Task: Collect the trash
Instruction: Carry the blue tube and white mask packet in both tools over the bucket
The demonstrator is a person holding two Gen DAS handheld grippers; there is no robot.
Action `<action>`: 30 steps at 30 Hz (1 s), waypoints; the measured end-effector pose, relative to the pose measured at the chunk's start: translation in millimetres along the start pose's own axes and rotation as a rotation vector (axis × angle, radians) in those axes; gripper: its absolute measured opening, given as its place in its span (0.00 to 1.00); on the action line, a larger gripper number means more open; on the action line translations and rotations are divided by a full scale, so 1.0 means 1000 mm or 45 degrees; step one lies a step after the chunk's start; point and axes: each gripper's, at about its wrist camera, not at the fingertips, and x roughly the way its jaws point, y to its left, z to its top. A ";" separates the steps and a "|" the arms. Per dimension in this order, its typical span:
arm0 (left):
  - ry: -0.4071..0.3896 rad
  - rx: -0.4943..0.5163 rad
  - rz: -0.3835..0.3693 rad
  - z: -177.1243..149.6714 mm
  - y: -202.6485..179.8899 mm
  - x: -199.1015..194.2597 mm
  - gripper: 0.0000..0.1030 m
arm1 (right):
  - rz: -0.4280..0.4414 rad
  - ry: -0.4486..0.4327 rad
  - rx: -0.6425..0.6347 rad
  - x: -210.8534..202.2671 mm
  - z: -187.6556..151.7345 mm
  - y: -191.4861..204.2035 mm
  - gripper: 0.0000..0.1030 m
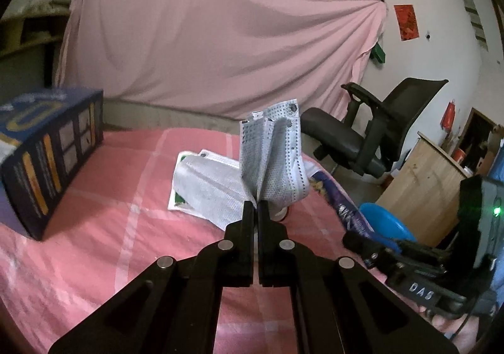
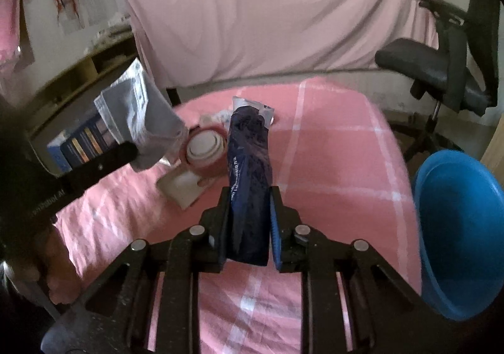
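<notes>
In the left wrist view my left gripper (image 1: 255, 206) is shut on the bottom edge of a grey-white face mask (image 1: 271, 158), which stands up above the pink bedsheet (image 1: 110, 212). In the right wrist view my right gripper (image 2: 249, 196) is shut on a crumpled dark blue wrapper (image 2: 249, 158) that sticks up between the pads. The left gripper (image 2: 132, 152) with its mask (image 2: 141, 120) shows at the left of that view. A second mask on a white wrapper (image 1: 204, 183) and a red-and-white tape roll (image 2: 204, 149) lie on the sheet.
A blue plastic bowl (image 2: 460, 228) sits at the bed's right edge. A dark blue box (image 1: 53, 158) stands at the left. White paper (image 2: 186, 187) lies near the roll. A black office chair (image 1: 378, 133) and wooden desk (image 1: 425, 183) are beyond the bed.
</notes>
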 end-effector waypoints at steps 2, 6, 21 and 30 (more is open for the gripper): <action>-0.052 0.042 0.010 -0.002 -0.010 -0.008 0.00 | -0.013 -0.072 -0.013 -0.011 0.002 0.000 0.45; -0.157 0.109 0.013 -0.005 -0.034 -0.025 0.00 | -0.047 -0.243 -0.018 -0.038 0.005 -0.001 0.45; -0.321 0.419 -0.146 0.004 -0.158 -0.017 0.00 | -0.274 -0.755 0.132 -0.143 0.006 -0.062 0.46; -0.187 0.534 -0.302 -0.006 -0.242 0.045 0.00 | -0.415 -0.698 0.317 -0.167 -0.016 -0.131 0.46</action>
